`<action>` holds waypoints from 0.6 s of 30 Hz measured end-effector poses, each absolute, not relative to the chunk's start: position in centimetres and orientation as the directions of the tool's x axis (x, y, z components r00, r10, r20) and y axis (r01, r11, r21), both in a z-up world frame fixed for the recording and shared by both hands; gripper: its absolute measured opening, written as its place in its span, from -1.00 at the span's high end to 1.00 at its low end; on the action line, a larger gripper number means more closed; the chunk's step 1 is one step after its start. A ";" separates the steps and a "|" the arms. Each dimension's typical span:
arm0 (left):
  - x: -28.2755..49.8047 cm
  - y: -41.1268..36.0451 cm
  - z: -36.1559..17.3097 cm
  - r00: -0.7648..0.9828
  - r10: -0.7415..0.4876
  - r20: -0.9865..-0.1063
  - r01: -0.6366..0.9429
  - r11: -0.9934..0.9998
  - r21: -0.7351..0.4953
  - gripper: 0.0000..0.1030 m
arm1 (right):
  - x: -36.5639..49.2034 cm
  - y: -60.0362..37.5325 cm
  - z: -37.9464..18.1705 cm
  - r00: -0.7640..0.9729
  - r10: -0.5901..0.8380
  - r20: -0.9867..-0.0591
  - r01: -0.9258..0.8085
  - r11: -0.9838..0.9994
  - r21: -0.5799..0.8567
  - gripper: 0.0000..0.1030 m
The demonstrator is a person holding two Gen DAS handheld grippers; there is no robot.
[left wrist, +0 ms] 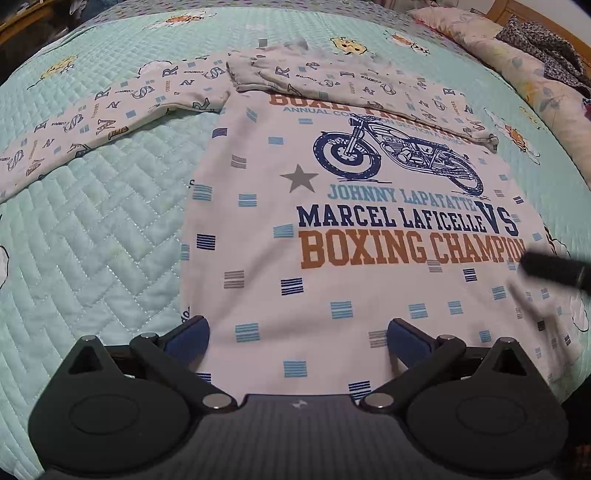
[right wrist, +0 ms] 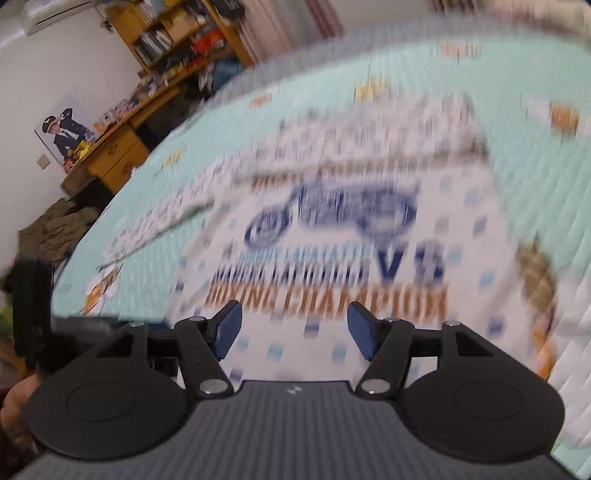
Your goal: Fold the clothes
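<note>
Shirt [left wrist: 332,229] fabric, white with a blue motorcycle print and orange lettering, is seen between the spread jaws of the left gripper [left wrist: 297,338] and right gripper [right wrist: 293,328], unpinched. It is laid flat on the quilt [left wrist: 92,236], one sleeve folded across its chest.

Left wrist view looking steeply down, close above the white long-sleeved shirt printed with a blue motorcycle [left wrist: 354,229], right wrist view blurred, angled lower across the mint quilted bedspread [right wrist: 546,192] toward a wooden bookshelf [right wrist: 173,33], both sharing the shirt.

Matt cloth shirt [left wrist: 332,258], quilted bedspread [left wrist: 92,240]
</note>
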State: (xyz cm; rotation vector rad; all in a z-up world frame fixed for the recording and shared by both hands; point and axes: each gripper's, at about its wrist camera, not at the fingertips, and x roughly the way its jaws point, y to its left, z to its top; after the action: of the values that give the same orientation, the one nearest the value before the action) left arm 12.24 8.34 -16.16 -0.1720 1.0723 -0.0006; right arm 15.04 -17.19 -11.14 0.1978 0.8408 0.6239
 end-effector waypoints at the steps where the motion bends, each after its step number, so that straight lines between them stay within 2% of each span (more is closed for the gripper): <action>1: 12.3 8.2 -16.2 0.478 -0.080 -0.875 -0.084 0.987 -0.136 -0.99 | 15.1 -16.9 -10.8 0.530 0.570 -0.628 -0.448 0.817 0.364 -0.37; 3: 12.4 8.0 -16.2 0.475 -0.069 -0.877 -0.088 0.988 -0.126 -0.99 | 15.3 -15.8 -11.7 0.550 0.512 -0.660 -0.470 0.843 0.262 -0.62; 5: 12.6 7.8 -16.3 0.468 -0.058 -0.882 -0.091 0.989 -0.113 -0.99 | 15.9 -14.6 -14.5 0.509 0.417 -0.753 -0.466 0.869 0.166 -0.68; 8: 12.8 7.5 -16.4 0.458 -0.041 -0.888 -0.091 0.992 -0.093 -0.99 | 14.2 -13.4 -16.3 0.539 0.368 -0.758 -0.493 0.867 0.071 -0.91; 10: 12.9 7.3 -16.5 0.453 -0.032 -0.891 -0.092 0.992 -0.082 -0.99 | 13.9 -12.8 -16.4 0.559 0.336 -0.758 -0.481 0.876 0.034 -0.93; 18: 13.3 7.0 -16.6 0.435 -0.012 -0.900 -0.106 0.992 -0.065 -0.99 | 13.9 -14.0 -16.4 0.539 0.391 -0.746 -0.510 0.856 0.080 -0.97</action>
State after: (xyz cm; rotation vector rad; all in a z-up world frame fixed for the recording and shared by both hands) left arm 13.32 7.04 -16.56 -0.1174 1.1196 0.0583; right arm 13.87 -14.00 -16.44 -0.1537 0.8466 0.5380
